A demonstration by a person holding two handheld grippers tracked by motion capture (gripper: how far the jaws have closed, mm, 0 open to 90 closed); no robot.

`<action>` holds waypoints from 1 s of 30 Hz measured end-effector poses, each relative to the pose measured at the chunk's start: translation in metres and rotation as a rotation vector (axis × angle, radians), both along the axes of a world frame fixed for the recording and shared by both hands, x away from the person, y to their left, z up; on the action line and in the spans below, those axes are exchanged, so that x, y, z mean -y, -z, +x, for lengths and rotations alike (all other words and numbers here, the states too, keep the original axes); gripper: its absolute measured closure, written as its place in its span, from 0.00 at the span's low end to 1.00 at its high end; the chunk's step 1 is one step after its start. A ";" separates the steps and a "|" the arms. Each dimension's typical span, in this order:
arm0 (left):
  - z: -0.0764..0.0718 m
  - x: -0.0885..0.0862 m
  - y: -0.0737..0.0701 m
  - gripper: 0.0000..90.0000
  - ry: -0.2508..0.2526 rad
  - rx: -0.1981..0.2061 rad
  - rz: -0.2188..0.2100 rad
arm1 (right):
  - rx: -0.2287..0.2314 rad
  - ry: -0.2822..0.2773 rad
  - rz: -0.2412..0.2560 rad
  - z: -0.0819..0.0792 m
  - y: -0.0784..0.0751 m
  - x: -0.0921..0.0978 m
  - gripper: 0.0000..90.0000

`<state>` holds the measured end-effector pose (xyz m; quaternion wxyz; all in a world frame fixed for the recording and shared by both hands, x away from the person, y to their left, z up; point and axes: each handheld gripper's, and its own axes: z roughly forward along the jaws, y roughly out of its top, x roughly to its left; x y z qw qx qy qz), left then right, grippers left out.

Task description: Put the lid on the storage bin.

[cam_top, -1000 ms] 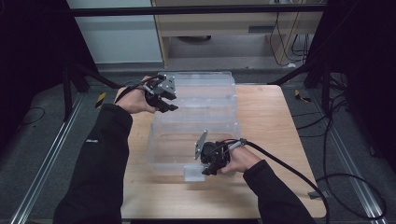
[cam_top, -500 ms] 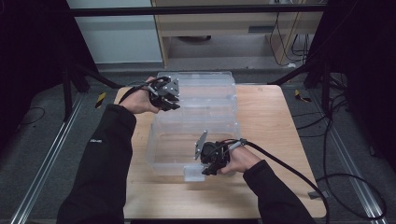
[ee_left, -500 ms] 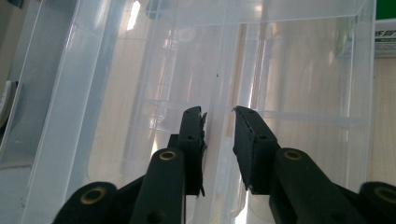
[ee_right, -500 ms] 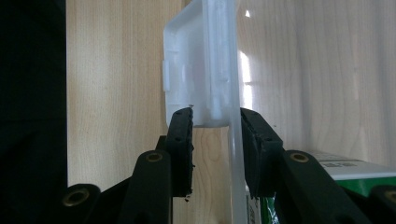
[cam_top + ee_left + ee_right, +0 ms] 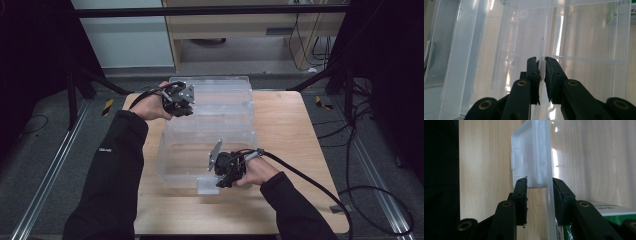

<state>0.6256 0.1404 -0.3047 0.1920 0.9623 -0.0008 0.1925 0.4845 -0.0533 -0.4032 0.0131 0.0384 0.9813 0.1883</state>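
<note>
High view shows a clear plastic storage box, long and rectangular, resting on the light wooden table and running from the centre toward twelve o'clock. At about ten o'clock the left gripper meets the box's far left rim; in the left gripper view its black jaws are drawn nearly together on a thin clear wall edge — clamped on it. At six o'clock the right gripper sits at the box's near end, beside a white plastic latch. Right gripper view has its jaws either side of the latch and the clear wall — set close, whether they press it I cannot tell.
</note>
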 end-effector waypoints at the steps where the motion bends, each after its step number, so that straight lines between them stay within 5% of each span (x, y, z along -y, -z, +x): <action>1: 0.000 0.000 0.000 0.91 0.002 0.000 0.005 | 0.000 0.004 0.001 0.000 0.000 0.000 0.75; 18: -0.004 0.006 -0.007 0.96 0.022 -0.022 0.071 | 0.000 0.008 -0.003 0.000 0.000 -0.001 0.75; 30: -0.012 0.007 -0.012 0.97 0.045 -0.032 0.067 | 0.010 0.008 -0.007 -0.001 0.000 -0.002 0.75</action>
